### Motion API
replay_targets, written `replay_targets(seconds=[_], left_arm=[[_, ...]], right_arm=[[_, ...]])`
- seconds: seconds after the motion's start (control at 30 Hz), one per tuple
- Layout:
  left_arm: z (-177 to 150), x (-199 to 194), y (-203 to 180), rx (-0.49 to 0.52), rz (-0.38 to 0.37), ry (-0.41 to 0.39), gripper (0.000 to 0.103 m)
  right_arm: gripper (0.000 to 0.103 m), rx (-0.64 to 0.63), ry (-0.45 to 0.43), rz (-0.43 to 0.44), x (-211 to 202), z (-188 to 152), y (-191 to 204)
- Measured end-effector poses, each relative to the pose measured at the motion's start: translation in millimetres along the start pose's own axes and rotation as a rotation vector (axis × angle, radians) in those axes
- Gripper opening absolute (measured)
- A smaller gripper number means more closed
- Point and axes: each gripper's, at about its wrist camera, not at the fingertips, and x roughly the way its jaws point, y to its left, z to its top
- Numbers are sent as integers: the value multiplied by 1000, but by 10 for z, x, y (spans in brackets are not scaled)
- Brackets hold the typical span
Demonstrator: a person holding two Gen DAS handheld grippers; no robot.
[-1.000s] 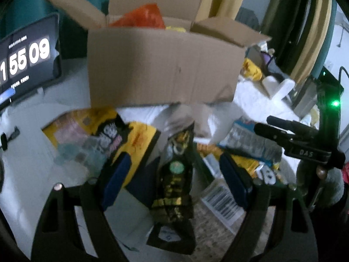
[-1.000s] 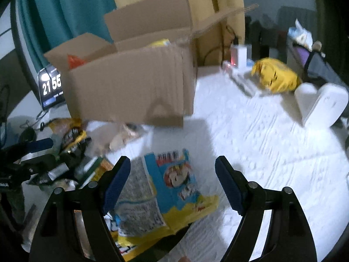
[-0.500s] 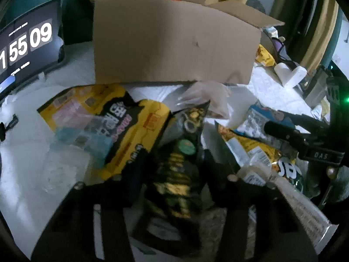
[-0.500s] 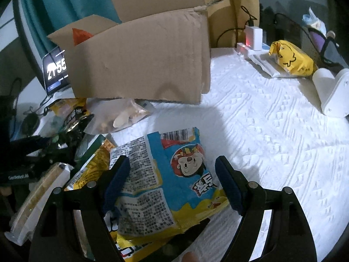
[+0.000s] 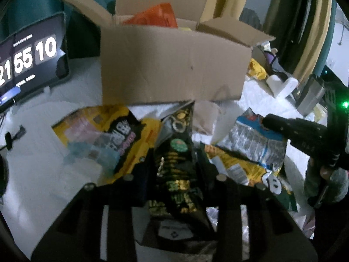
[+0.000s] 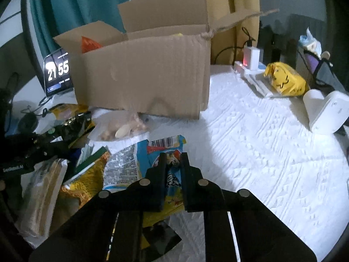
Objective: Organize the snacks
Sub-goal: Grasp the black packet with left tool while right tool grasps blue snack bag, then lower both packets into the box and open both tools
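An open cardboard box (image 5: 172, 65) stands on the white cloth, with an orange packet (image 5: 156, 17) sticking out of it; it also shows in the right wrist view (image 6: 141, 76). My left gripper (image 5: 174, 170) is shut on a black-and-gold snack bag (image 5: 174, 163) and holds it upright, lifted in front of the box. My right gripper (image 6: 173, 166) is shut on a blue-and-yellow snack bag (image 6: 157, 166) that lies on the cloth. The left gripper (image 6: 32, 150) with its black bag shows at the left of the right wrist view.
Loose snacks lie in front of the box: a yellow-and-black bag (image 5: 113, 135), a clear bag of pale snacks (image 6: 124, 126), a green-edged yellow bag (image 6: 87, 174). A clock tablet (image 5: 28, 59) stands at the left. A yellow packet (image 6: 283, 80) and a white device (image 6: 327, 111) sit at the right.
Both grippers were open and have closed: the left on the black-and-gold bag, which it has lifted, the right on the blue-and-yellow bag.
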Motion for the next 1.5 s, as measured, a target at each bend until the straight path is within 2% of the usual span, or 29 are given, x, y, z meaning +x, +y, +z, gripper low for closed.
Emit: replay_targets(seconds=[0.5, 0.97, 1.27, 1.5], left_arm=[[319, -324, 56, 20, 11, -112, 36], [843, -569, 180, 59, 48, -245, 36], [1220, -564, 240, 86, 68, -305, 36], [1458, -385, 337, 80, 83, -316, 36]], right_arm=[[11, -41, -134, -45, -404, 504, -36], [11, -86, -233, -41, -574, 992, 58], [11, -123, -293, -28, -579, 1338, 185], [11, -138, -334, -10, -465, 1586, 296]])
